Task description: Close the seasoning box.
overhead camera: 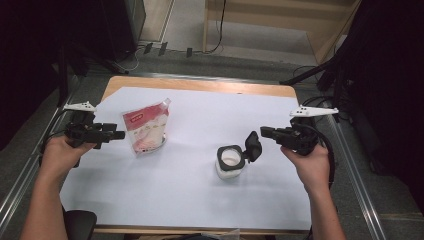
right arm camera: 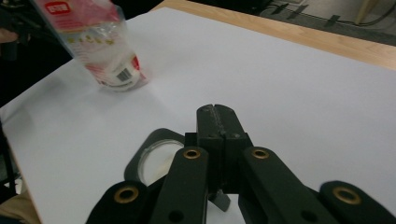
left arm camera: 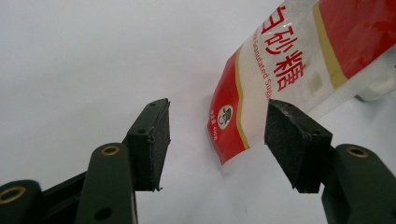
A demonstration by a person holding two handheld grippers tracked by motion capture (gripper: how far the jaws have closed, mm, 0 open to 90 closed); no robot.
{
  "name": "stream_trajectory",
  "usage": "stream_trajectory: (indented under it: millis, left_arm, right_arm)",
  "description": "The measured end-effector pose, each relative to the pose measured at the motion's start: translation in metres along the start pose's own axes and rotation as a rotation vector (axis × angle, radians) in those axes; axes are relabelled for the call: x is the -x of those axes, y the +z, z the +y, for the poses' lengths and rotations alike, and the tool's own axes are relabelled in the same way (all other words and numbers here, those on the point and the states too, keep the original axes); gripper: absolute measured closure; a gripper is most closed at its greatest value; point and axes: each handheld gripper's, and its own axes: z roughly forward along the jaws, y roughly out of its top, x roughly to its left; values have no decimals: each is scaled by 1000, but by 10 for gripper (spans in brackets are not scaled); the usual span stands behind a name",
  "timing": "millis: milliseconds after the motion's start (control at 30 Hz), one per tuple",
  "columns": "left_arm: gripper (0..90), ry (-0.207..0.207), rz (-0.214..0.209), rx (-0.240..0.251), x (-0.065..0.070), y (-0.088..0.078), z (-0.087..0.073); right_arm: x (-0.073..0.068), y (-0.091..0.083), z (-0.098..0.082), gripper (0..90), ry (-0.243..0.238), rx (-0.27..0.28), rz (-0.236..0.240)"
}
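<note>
On the worktop [overhead camera: 200,200], covered by a white sheet, the red-and-white sugar pouch [overhead camera: 145,129] is the thing to steer by. It stands leaning, top corner tipped toward the far edge, base on the sheet. Just beside the pouch, on its left as the person faces it, the left gripper [overhead camera: 119,134] points straight at it, its jaws spread wide with nothing between them. In the left gripper view the pouch's lower corner [left arm camera: 229,135] lies ahead in the gap between the pads, nearer the right-hand one, its long axis slanting up and away to the right. That hand is plainly the nearer one, so I would judge a grasp of the pouch falls to it.

Well to the right of the pouch sits a small white jar [overhead camera: 230,163] with its black flip lid [overhead camera: 252,146] thrown open. The right gripper [overhead camera: 263,132] hovers just beyond that lid, jaws pressed together, holding nothing.

The pouch reads "白砂糖" and "Granulated Sugar", with a barcode low on its back.
</note>
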Motion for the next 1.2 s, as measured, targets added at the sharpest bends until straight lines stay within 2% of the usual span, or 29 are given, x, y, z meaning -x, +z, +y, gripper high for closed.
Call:
stream_trajectory:
  millis: [133,200,467,633,733,833,867,933,1200]
  left_arm:
    - [414,3,5,6,0,2,0]
    - [413,4,-8,-5,-1,2,1]
    - [413,10,-9,-2,1,4,2]
    - [412,7,-10,2,1,5,2]
    - [410,19,-9,0,2,5,3]
    - [409,17,-10,2,2,6,3]
    - [409,7,-13,8,3,7,3]
    - [409,14,-15,-4,3,7,3]
    - [410,14,-7,-1,3,8,3]
  right_arm:
    - [9,-3,-5,900,29,2,-22]
    - [13,-1,-8,900,39,-6,-31]
    - [23,24,-24,900,65,-70,-35]
    - [23,37,-31,900,72,-94,-9]
    - [21,45,-34,900,78,-108,18]
    - [15,51,-36,900,64,-134,5]
    - [15,52,-37,900,63,-139,4]
    - [15,51,-39,900,70,-143,6]
    - [11,52,-39,900,69,-148,14]
